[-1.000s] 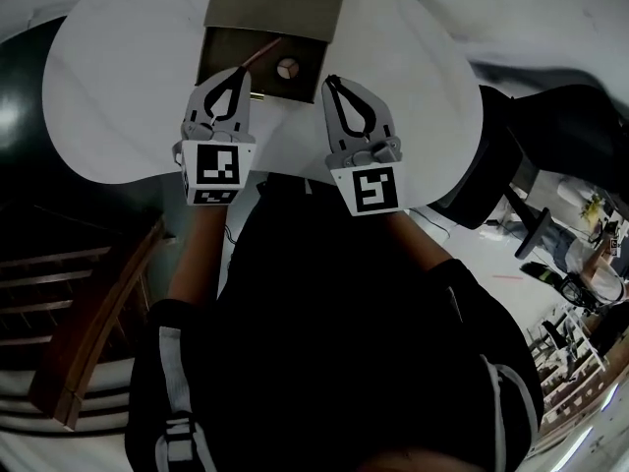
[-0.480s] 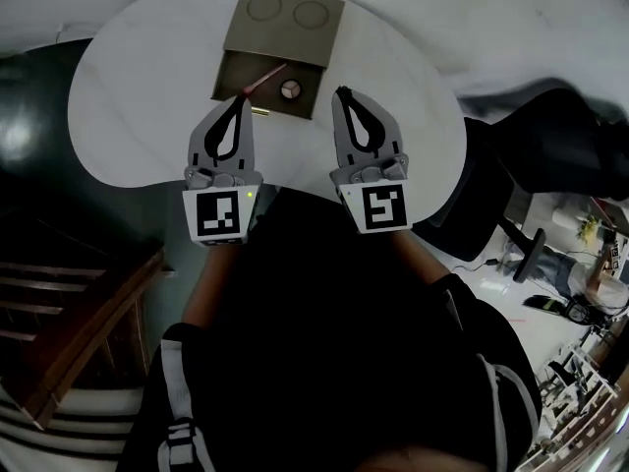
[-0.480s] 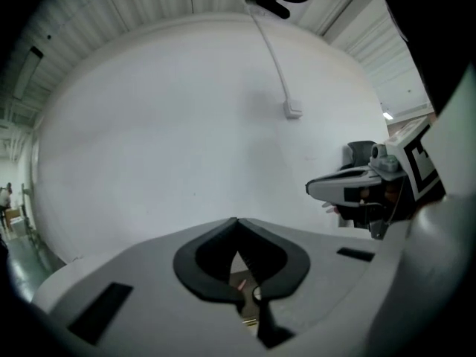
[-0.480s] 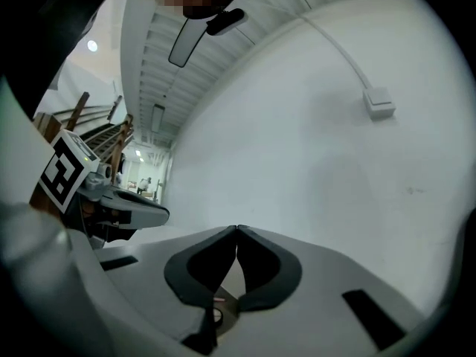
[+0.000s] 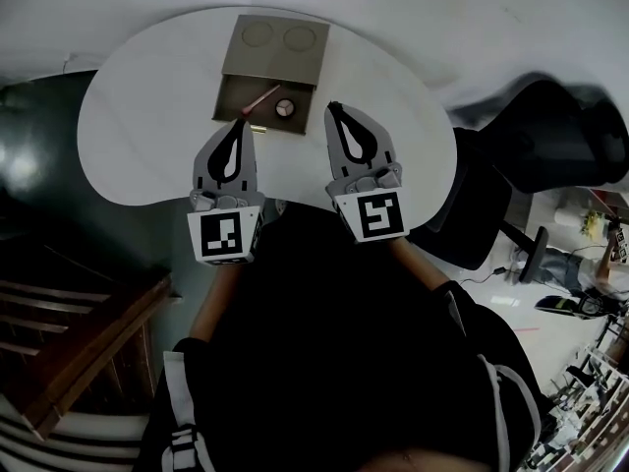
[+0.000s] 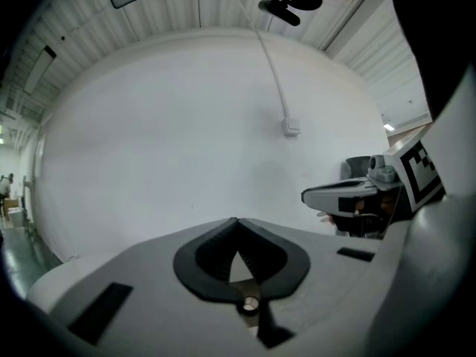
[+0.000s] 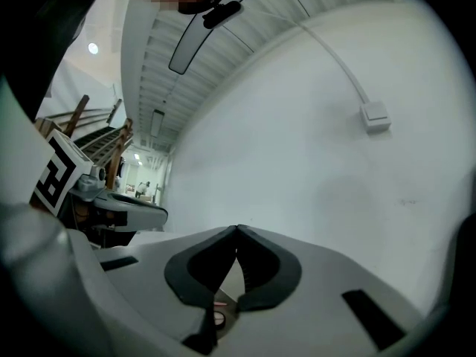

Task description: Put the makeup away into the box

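while my left claw (image 5: pixel 238 127) and right claw (image 5: pixel 335 109) are pinched together, empty, the open box (image 5: pixel 274 49) sits just ahead of them.

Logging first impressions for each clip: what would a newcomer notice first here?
The left gripper and the right gripper hover side by side over the near part of the white table, both shut and empty. Just beyond their tips sits an open box holding a round compact and a thin pink-tipped stick.
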`<state>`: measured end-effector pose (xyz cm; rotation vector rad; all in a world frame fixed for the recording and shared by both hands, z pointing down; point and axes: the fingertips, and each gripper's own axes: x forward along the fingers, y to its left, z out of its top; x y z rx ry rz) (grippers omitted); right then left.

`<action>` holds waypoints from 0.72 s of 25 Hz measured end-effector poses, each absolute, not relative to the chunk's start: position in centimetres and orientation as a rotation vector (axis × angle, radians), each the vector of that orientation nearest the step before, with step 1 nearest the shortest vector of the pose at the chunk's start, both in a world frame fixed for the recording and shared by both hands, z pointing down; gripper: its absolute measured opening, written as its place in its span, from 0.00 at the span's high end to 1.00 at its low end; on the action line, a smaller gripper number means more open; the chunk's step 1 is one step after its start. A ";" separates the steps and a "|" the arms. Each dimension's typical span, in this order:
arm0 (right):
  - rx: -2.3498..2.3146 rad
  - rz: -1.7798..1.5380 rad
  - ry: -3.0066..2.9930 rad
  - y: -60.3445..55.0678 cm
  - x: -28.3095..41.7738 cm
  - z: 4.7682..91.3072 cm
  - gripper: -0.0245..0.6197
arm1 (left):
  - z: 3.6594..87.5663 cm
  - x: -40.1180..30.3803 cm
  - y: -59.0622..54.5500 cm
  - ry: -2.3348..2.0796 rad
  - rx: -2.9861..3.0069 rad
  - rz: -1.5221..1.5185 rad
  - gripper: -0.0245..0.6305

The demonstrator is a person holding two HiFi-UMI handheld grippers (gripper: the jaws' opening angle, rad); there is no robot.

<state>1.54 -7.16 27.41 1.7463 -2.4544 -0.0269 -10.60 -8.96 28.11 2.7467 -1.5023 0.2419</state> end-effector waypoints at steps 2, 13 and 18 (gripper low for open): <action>1.756 -0.031 -2.447 -7.0 1.7 27.3 0.93 | 27.9 -10.5 -8.8 -1.501 2.749 0.236 0.95; 1.798 -0.050 -2.398 -6.2 1.7 27.5 0.93 | 28.2 -9.8 -8.1 -1.453 2.787 0.222 0.95; 1.810 -0.044 -2.392 -5.8 1.1 28.0 0.93 | 28.4 -9.9 -7.8 -1.430 2.803 0.233 0.95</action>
